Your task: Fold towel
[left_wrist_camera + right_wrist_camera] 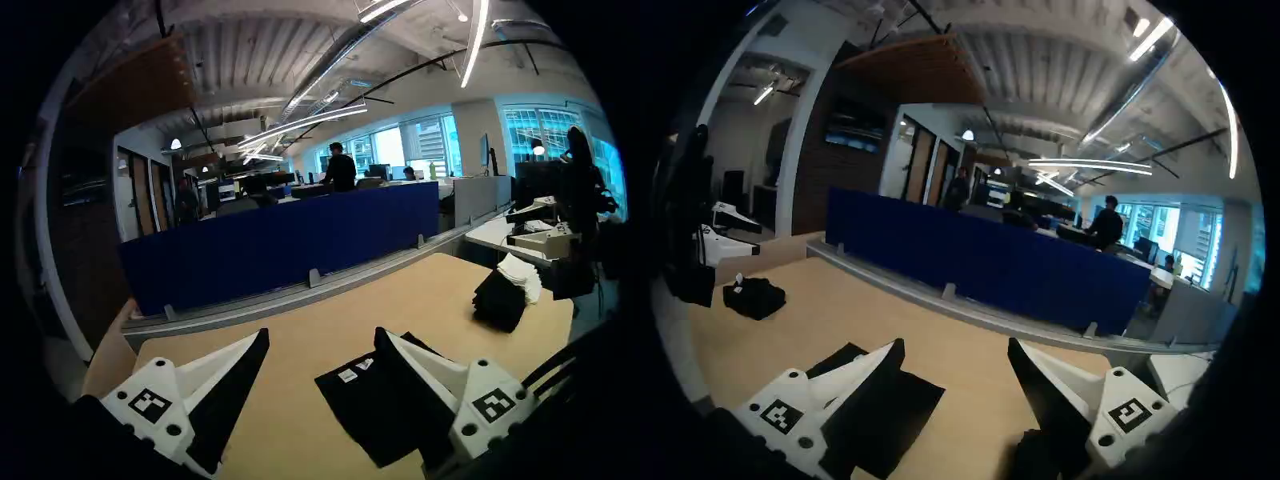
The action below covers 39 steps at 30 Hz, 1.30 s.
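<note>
A black towel (376, 404) lies folded flat on the light wooden table (320, 320), a small white tag near its far edge. My left gripper (320, 356) hovers open above the table; its right finger (416, 384) hangs over the towel and nothing sits between the fingers. In the right gripper view the same kind of flat black towel (904, 400) lies partly under the left finger (864, 384). My right gripper (956, 356) is also open over bare table (976, 384). A dark shape near its right finger is too hidden to identify.
A stack of black and white folded towels (506, 294) sits near the table's right end, with white gripper-like gear (544, 228) behind it. A black bundle (754, 298) and similar gear (720, 232) are at far left. A blue divider (280, 240) borders the table's far side.
</note>
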{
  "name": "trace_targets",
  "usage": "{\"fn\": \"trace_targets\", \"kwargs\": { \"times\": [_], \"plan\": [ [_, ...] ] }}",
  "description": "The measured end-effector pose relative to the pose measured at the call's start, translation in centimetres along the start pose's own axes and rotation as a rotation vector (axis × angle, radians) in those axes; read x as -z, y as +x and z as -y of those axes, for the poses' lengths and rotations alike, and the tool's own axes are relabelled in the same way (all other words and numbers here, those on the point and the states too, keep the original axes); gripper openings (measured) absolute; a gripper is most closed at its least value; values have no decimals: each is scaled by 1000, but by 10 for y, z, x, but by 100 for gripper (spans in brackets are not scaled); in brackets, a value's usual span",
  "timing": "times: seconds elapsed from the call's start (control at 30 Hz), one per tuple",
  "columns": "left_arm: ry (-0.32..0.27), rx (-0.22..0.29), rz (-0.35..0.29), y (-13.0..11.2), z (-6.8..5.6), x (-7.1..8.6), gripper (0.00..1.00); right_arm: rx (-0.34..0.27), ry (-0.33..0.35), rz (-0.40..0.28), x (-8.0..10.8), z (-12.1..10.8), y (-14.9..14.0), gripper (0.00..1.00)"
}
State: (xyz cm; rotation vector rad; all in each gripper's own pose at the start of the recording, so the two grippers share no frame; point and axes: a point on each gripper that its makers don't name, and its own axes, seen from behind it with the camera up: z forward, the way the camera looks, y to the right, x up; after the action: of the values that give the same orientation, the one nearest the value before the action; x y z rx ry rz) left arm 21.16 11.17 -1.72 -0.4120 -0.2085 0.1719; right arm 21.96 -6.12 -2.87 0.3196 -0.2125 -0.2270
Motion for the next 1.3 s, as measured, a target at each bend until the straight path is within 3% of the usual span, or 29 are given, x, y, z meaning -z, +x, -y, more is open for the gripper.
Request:
{"fn": "trace_targets", "kwargs": {
  "times": [0.3, 0.6, 1.3],
  "plan": [
    [-40, -9, 38, -15, -12, 0, 98, 37, 70, 49, -4, 16, -13, 100],
    [-86, -23, 98, -48, -25, -5, 98, 61, 137, 121, -12, 37, -51, 100],
    [-182, -10, 287, -166, -68, -20, 98, 49, 224, 289, -35, 78, -172, 100]
  ]
}}
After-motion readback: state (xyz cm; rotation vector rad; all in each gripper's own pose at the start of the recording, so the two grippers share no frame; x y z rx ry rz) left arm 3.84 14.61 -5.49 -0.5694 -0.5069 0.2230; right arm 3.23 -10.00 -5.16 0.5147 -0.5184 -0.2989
